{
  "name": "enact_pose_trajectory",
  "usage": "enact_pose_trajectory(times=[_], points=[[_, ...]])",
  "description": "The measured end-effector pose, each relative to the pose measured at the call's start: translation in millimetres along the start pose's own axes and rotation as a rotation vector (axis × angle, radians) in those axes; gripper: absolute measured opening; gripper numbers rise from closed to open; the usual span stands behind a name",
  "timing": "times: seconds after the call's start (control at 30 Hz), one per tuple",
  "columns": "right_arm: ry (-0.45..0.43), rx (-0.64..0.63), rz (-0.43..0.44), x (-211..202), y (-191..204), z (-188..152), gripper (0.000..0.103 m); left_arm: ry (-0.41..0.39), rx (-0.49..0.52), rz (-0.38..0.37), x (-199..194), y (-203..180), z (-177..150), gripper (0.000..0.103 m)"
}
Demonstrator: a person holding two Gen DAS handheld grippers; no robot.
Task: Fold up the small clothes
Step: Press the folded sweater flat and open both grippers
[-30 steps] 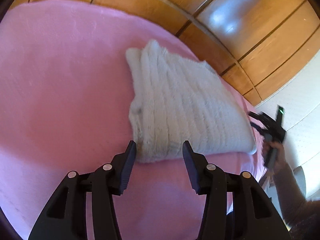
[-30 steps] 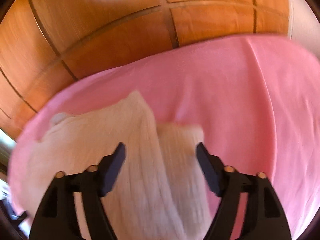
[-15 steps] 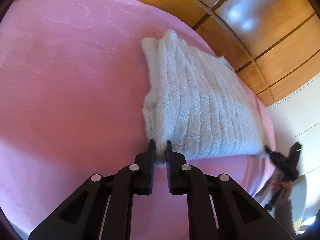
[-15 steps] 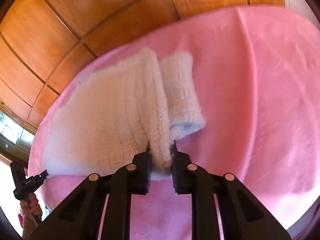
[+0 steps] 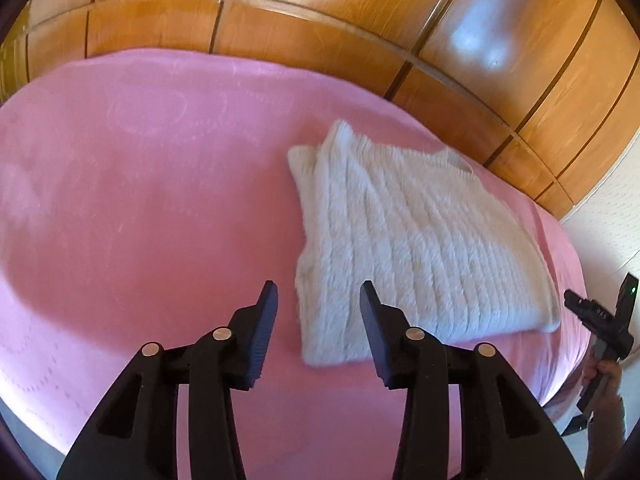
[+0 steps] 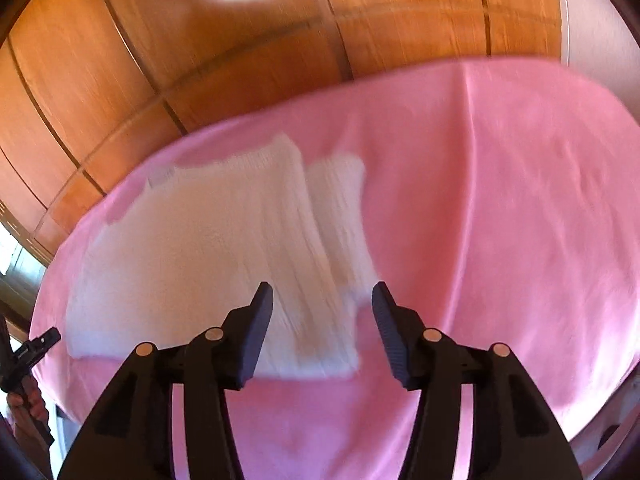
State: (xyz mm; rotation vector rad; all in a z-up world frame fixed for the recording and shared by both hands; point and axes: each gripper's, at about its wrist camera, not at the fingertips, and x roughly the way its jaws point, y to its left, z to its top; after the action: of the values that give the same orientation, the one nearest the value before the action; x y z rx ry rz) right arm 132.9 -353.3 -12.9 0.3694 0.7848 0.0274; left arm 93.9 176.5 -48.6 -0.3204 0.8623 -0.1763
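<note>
We find a white knitted sweater (image 5: 416,248) lying flat on a pink blanket (image 5: 140,200) that covers the work surface, with wooden wall panels (image 5: 320,40) behind it. In the left wrist view the sweater sits right of centre, its ribbed knit running away from the camera and its near hem just beyond the fingertips. A folded layer shows along its left edge.

The left gripper (image 5: 318,308) has its jaws spread apart; they have just been opening. We see the sweater's near corner in the gap between the fingers, but the pads do not press on it and the cloth lies on the blanket.

In the right wrist view, which is blurred, the sweater (image 6: 224,256) occupies the left and centre of the blanket (image 6: 500,200), with a narrower folded part, apparently a sleeve, lying beside the main body on the right. The right gripper (image 6: 322,304) also stands with its jaws parted, having just been opening. The sweater's near edge appears between its fingers, ungripped.

Each view catches the opposite tool at the frame edge: the right gripper (image 5: 600,316) in a hand (image 5: 604,372) at the blanket's right side, and the left gripper (image 6: 36,344) at the lower left.
</note>
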Motion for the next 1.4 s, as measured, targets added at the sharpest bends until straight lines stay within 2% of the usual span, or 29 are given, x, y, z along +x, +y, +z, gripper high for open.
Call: enact_pose_trajectory(times=[0.13,0.23,0.3,0.33,0.37,0.4,0.43,0.5,0.6,0.73,0.77,0.8,0.83,0.87,1.0,1.03,1.1,1.13,1.17,1.23,1.4], points=[[0.009,-0.025,-0.021,36,13,22,0.054,-0.001,-0.014,-0.004,10,-2,17,0.041],[0.052,-0.004,-0.072,72,10,36,0.056,-0.006,0.000,0.023,19,-6,29,0.041],[0.077,0.012,-0.066,89,8,40,0.058,-0.005,0.012,0.047,29,-10,35,0.041],[0.089,-0.010,-0.082,97,11,41,0.050,0.004,0.012,0.076,37,-10,39,0.039],[0.091,-0.030,-0.097,97,14,40,0.026,0.016,0.008,0.103,44,-10,41,0.018],[0.088,-0.057,-0.116,96,16,40,0.017,0.025,0.006,0.142,51,-11,42,0.009],[0.077,-0.102,-0.155,94,19,39,0.009,0.031,0.008,0.179,57,-12,42,0.007],[0.082,-0.151,-0.238,102,12,31,0.008,0.040,0.008,0.207,67,-16,37,0.007],[0.047,-0.131,-0.211,103,5,24,0.007,0.014,0.044,0.277,69,-23,31,0.007],[0.026,-0.115,-0.193,99,1,20,0.010,-0.026,0.053,0.325,55,-32,31,0.010],[0.025,-0.114,-0.193,99,1,20,0.010,-0.034,0.057,0.334,51,-33,31,0.022],[0.024,-0.110,-0.190,101,0,21,0.011,-0.044,0.063,0.340,47,-35,31,0.027],[0.024,-0.098,-0.182,100,-2,21,0.011,-0.058,0.074,0.343,41,-39,31,0.040],[0.023,-0.083,-0.171,97,-2,20,0.013,-0.073,0.081,0.346,36,-42,31,0.047],[0.030,-0.021,-0.115,91,-13,26,0.018,-0.113,0.100,0.351,20,-51,31,0.048],[0.034,-0.006,-0.098,90,-15,28,0.023,-0.113,0.101,0.347,19,-55,31,0.048],[0.038,0.021,-0.051,85,-18,32,0.045,-0.120,0.109,0.335,13,-61,29,0.048],[0.036,0.025,-0.032,81,-19,33,0.059,-0.124,0.115,0.333,12,-64,28,0.048],[0.027,0.026,-0.025,76,-19,35,0.072,-0.126,0.119,0.332,12,-68,28,0.048],[0.008,0.023,-0.052,70,-19,37,0.086,-0.122,0.126,0.320,12,-73,26,0.048],[-0.002,0.090,-0.002,57,-38,37,0.094,-0.123,0.161,0.295,16,-92,21,0.048]])
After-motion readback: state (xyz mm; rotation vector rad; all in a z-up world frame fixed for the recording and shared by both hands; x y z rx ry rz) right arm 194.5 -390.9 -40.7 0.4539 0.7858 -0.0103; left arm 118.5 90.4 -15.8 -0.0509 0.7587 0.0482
